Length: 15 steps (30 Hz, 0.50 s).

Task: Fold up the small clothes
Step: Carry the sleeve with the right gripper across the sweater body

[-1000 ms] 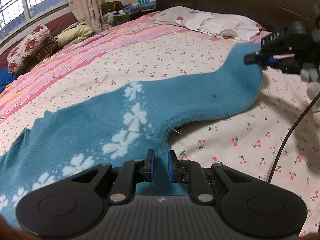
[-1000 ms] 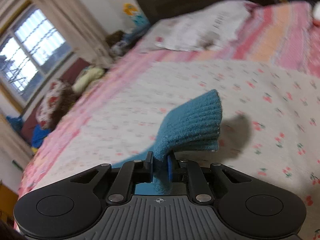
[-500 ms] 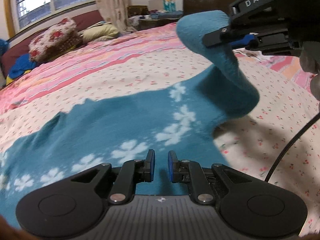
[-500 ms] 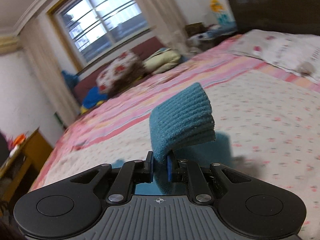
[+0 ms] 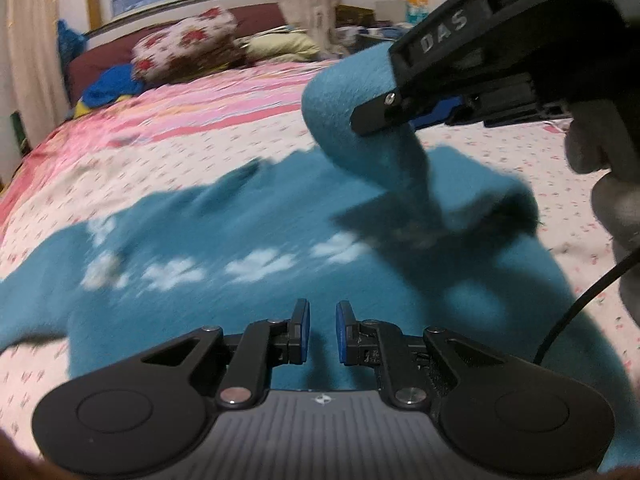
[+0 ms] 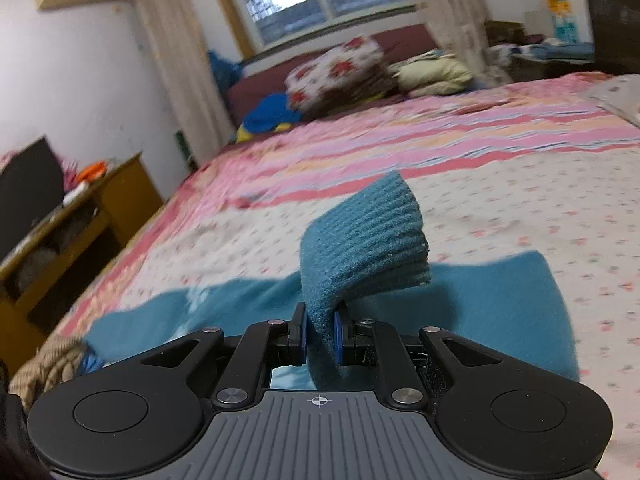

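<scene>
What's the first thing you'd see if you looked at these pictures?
A fuzzy teal sweater with white flowers, spread on the pink cherry-print bed. The right claw is pinching its ribbed sleeve cuff and holding it up over the sweater. The left claw sits low in front, nearly shut, with nothing in it.

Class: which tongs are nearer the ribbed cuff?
Right. The right tongs are shut on the sleeve just below the ribbed cuff; the left tongs hover apart above the sweater's body.
</scene>
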Motion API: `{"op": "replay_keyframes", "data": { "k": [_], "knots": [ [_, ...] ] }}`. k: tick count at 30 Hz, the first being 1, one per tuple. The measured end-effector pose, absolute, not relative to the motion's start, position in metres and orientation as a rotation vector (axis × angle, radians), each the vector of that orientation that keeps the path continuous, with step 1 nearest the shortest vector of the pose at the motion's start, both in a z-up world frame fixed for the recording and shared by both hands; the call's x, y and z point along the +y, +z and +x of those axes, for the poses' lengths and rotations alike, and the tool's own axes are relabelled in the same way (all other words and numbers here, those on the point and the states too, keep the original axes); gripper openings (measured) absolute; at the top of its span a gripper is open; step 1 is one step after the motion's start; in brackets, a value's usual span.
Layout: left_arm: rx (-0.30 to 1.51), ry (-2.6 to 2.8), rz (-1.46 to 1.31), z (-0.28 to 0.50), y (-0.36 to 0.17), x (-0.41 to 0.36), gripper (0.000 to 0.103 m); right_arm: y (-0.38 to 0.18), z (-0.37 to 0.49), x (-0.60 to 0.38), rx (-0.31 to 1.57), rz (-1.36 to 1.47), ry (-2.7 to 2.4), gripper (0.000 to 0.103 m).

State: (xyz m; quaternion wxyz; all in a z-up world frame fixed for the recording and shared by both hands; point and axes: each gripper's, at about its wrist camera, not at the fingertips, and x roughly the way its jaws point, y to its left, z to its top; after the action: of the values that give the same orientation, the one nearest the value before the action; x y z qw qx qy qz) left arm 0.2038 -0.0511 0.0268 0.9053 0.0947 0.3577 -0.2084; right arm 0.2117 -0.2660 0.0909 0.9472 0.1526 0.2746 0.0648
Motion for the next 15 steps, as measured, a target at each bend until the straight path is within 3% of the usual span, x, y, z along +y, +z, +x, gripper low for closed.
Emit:
{"op": "replay_keyframes", "data": {
  "k": [15],
  "knots": [
    [0.762, -0.354, 0.106, 0.201, 0.001, 0.024, 0.025, 0.043, 0.241, -0.156, 0.697, -0.042, 0.153, 0.015]
  ]
}}
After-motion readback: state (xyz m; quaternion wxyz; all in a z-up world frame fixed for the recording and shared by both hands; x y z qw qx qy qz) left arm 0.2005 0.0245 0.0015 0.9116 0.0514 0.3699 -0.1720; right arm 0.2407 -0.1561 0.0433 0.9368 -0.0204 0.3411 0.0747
